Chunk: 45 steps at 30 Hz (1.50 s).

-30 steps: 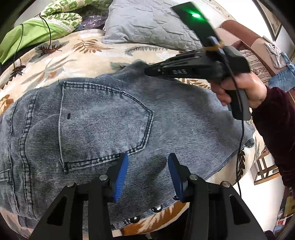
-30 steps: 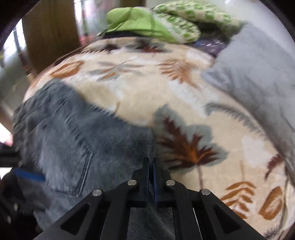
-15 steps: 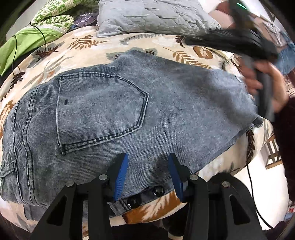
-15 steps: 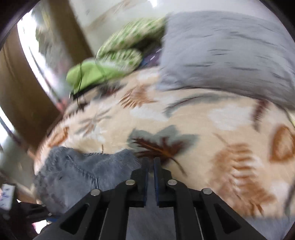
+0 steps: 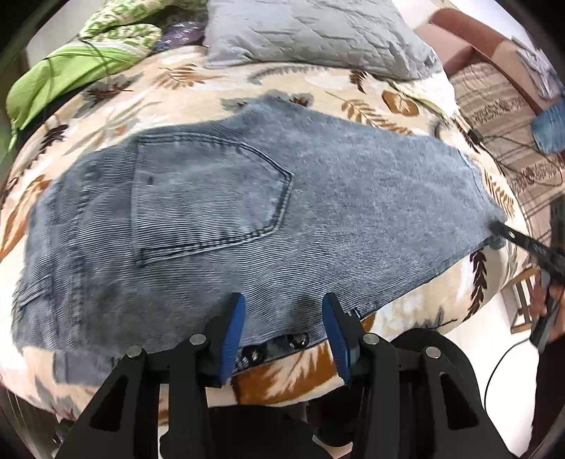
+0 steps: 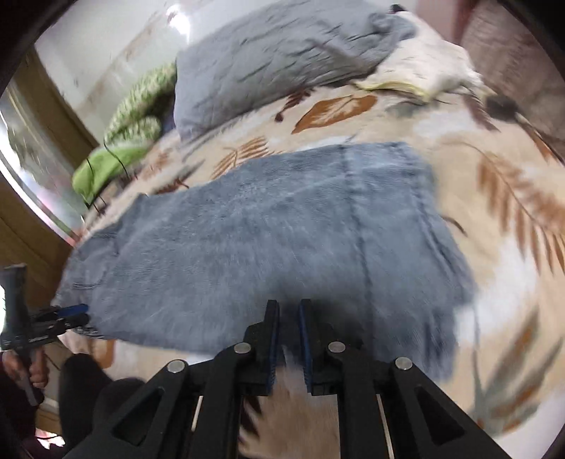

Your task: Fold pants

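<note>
Looking along my left gripper (image 5: 282, 332), I see its fingers standing apart, empty, over the near edge of the pants (image 5: 317, 197) spread flat on the bed (image 5: 106, 95). My right gripper (image 6: 289, 339) shows fingers narrow, nothing between them, at the pants' edge.

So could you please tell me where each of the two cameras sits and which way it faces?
Left wrist: on the left gripper, looking down over the jeans' waist and pocket; its open fingers show.
Right wrist: on the right gripper, looking down along the jeans from their other end; its nearly shut fingers show.
Shared: jeans, grey pillow, each other's gripper.
</note>
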Available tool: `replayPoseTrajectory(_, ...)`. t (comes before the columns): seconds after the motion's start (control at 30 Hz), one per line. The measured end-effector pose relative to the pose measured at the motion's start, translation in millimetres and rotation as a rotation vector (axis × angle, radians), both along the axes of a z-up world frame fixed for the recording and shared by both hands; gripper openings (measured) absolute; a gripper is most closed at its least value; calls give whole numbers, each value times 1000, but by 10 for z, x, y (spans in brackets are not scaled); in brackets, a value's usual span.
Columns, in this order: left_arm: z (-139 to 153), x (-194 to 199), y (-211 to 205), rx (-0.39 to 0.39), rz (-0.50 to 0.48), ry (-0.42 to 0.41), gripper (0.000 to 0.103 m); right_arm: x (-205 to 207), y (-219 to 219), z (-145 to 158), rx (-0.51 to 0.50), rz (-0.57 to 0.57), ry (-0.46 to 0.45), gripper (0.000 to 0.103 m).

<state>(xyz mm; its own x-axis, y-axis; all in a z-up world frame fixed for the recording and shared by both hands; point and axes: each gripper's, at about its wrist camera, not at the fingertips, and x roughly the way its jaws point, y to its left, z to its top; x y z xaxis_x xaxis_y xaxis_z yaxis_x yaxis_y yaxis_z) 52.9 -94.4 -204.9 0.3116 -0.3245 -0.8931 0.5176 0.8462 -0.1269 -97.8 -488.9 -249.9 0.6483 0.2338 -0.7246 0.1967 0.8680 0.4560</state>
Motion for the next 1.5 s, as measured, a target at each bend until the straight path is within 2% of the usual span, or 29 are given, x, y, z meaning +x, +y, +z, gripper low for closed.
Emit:
replayPoseTrajectory(0.13,168,3,164,2,55,-71,46,-300,-135,130,11,-72,-65,14)
replayPoseTrajectory(0.3,194,224,592,18,213,-103,46,-267,-235,214,4,-147,-98,14)
replayPoseTrajectory(0.4,138,337,1043,38,342,-107,46,-106,-165,87,-54,-180,-28,14)
replayPoseTrajectory(0.43,109,352,1124,31,357,-94,46,-60,-154,5,-38,-177,15,14)
replayPoseTrajectory(0.47,10,399,1284,55,394,-65,47,-60,-163,-97,-9,-169,56,14)
replayPoseTrajectory(0.53,-132,429,1453,108,451,-47,50,-187,-100,-108,-24,-172,18,14)
replayPoseTrajectory(0.6,-203,407,1616,28,454,-33,50,-262,-41,-97,-30,-156,32,14)
replayPoseTrajectory(0.63,-192,381,1640,11,455,-37,50,-299,-21,-90,-33,-149,39,14)
replayPoseTrajectory(0.77,-106,296,1587,25,436,-59,50,-491,-30,30,-8,-146,48,14)
replayPoseTrajectory(0.83,-23,254,1571,-4,424,-62,47,-649,-87,96,57,-168,-13,14)
replayPoseTrajectory(0.9,105,234,1427,5,407,-99,47,-810,-186,128,105,-210,-68,17)
replayPoseTrajectory(0.93,182,196,1356,5,390,-123,47,-858,-217,122,125,-223,-77,27)
replayPoseTrajectory(1.0,317,167,1210,-30,347,-144,48,-966,-289,43,212,-263,-87,73)
replayPoseTrajectory(1.07,450,91,981,-45,288,-183,48,-990,-308,-19,269,-292,-105,75)
replayPoseTrajectory(1.13,508,53,780,-57,235,-187,48,-1024,-331,-121,349,-305,-131,75)
replayPoseTrajectory(1.27,516,-12,221,-60,109,-157,48,-919,-329,-311,459,-336,-111,74)
replayPoseTrajectory(1.5,472,-85,-760,-77,-73,-115,48,-1026,-699,-582,714,-419,-209,74)
